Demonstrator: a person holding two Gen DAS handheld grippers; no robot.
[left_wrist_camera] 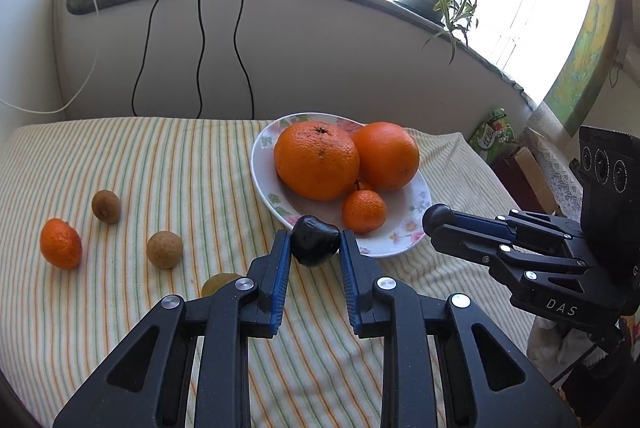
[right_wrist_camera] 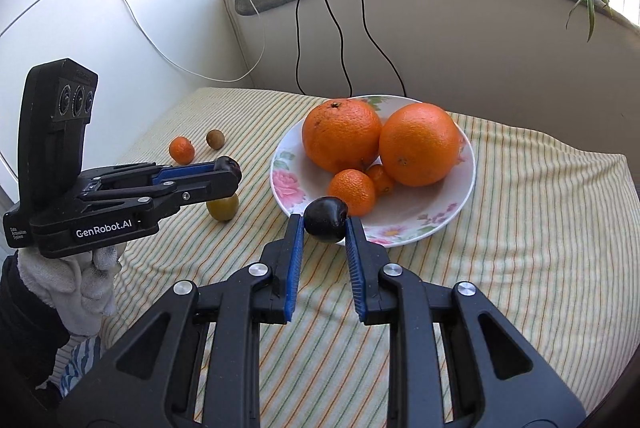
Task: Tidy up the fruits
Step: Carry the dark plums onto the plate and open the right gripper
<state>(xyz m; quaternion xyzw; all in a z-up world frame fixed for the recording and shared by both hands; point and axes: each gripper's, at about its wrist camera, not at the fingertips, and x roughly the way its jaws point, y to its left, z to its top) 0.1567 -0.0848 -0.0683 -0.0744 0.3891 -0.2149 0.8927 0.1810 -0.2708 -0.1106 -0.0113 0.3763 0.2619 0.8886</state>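
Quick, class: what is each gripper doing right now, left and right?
Left gripper: closed on a dark plum.
Right gripper: closed on a second dark plum.

Glossy dark fruit [left_wrist_camera: 315, 240]; striped woven cloth [left_wrist_camera: 160, 163].

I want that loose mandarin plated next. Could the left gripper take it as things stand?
Probably not yet: the left gripper is shut on a dark fruit. The way to the mandarin looks free.
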